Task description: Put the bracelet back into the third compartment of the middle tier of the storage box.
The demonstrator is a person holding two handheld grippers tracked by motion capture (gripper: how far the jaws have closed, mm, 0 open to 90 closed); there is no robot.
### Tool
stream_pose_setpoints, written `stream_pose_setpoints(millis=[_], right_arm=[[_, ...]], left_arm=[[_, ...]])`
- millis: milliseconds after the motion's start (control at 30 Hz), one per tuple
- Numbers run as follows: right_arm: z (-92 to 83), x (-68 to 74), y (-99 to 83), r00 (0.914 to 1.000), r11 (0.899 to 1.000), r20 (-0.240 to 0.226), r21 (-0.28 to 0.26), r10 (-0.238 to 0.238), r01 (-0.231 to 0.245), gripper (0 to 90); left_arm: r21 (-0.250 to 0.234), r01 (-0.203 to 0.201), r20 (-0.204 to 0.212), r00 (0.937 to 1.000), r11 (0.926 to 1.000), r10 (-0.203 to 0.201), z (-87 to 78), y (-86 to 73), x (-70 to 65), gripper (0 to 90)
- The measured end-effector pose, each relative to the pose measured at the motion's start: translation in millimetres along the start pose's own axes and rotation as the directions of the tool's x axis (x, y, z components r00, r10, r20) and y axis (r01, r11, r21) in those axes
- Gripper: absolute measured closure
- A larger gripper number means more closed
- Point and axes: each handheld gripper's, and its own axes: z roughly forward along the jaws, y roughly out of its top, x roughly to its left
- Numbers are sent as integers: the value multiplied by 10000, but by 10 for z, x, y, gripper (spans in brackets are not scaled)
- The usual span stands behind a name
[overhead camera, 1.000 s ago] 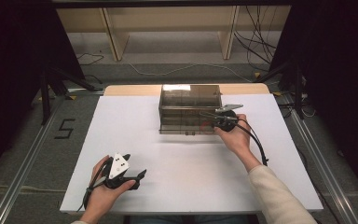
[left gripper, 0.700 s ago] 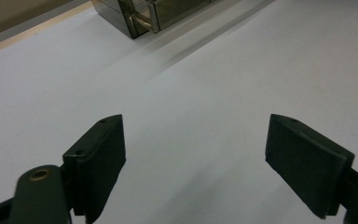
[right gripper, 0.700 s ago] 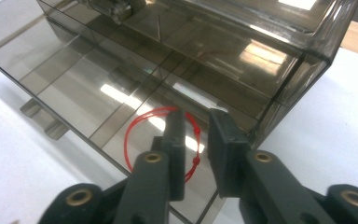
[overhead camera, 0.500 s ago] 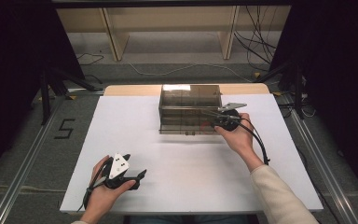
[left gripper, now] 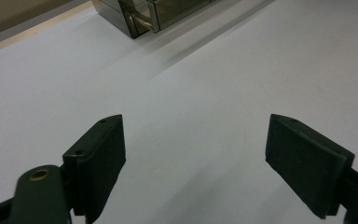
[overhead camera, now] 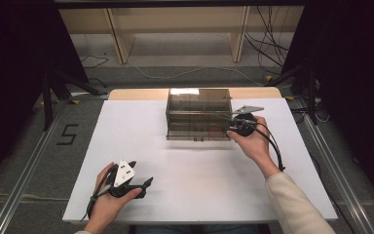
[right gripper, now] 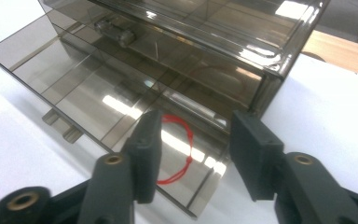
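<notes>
White tabletop (overhead camera: 195, 185) bears smoky drawer box (overhead camera: 197, 105); both tongs spread, right tongs (right gripper: 193, 154) just widening.

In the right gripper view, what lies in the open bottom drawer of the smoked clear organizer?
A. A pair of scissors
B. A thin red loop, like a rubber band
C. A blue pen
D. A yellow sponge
B. In the right gripper view a thin red loop lies on the floor of the pulled-out drawer of the organizer, just ahead of the right gripper, whose jaws stand apart with nothing pressed between them.
</notes>
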Motion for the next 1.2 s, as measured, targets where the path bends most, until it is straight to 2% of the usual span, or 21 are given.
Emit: stream_pose_setpoints(millis=[233,433,567,733,900,1000,1200], right_arm=[[-58,-31,-21,9999,9998,89,123,-125,124,440],[-129,-63,-88,10000,9996,-25,277,10,-9,370],[-208,-95,-156,9999,9997,-40,198,112,-111,344],[-326,-125,-287,9995,9997,-232,137,207,-204,322],[-441,-133,-450,9990,9997,-436,240,-56,67,295],[-517,-131,-567,9984,9998,-572,194,-26,37,292],[-720,-168,-778,9974,9997,-713,-221,71,-87,277]], left_arm=[[-50,24,19,10000,10000,-24,1,0,-5,197],[-91,25,67,10000,10000,-24,4,2,-13,196],[-109,31,58,10000,9999,-30,5,1,-15,196],[-98,55,77,10000,9999,-54,9,0,-17,195],[-88,35,42,10000,10000,-35,7,-1,-21,195],[-91,45,38,10000,9999,-45,6,-2,-20,195],[-116,62,93,9999,9999,-61,5,-1,-23,193]])
